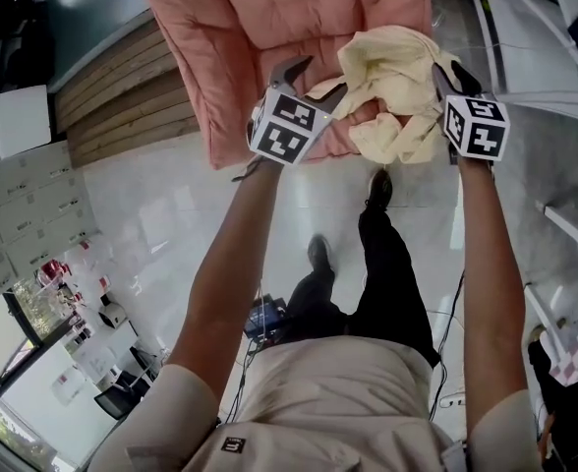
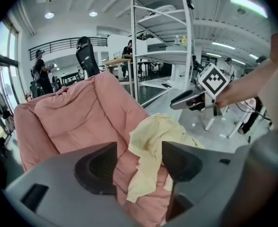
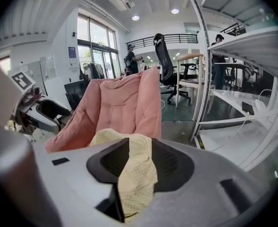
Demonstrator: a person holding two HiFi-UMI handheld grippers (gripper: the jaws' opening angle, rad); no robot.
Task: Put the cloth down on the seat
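Note:
The pale yellow cloth [image 1: 392, 87] lies bunched on the front of the pink padded chair's seat [image 1: 260, 37], between my two grippers. My left gripper [image 1: 314, 79] is at the cloth's left edge, jaws apart. In the left gripper view it [image 2: 139, 157] is open, with the cloth [image 2: 153, 136] on the seat [image 2: 77, 117] beyond the pads and untouched. My right gripper [image 1: 446, 75] is at the cloth's right side. In the right gripper view it [image 3: 139, 148] stands open, with a fold of cloth [image 3: 136, 174] hanging in the narrow gap.
The person's legs and shoes [image 1: 377, 190] stand on the glossy floor before the chair. A white shelving rack [image 2: 162, 46] rises right of it, a wooden stepped platform [image 1: 122, 96] to its left. A black office chair [image 3: 165, 60] and people stand behind.

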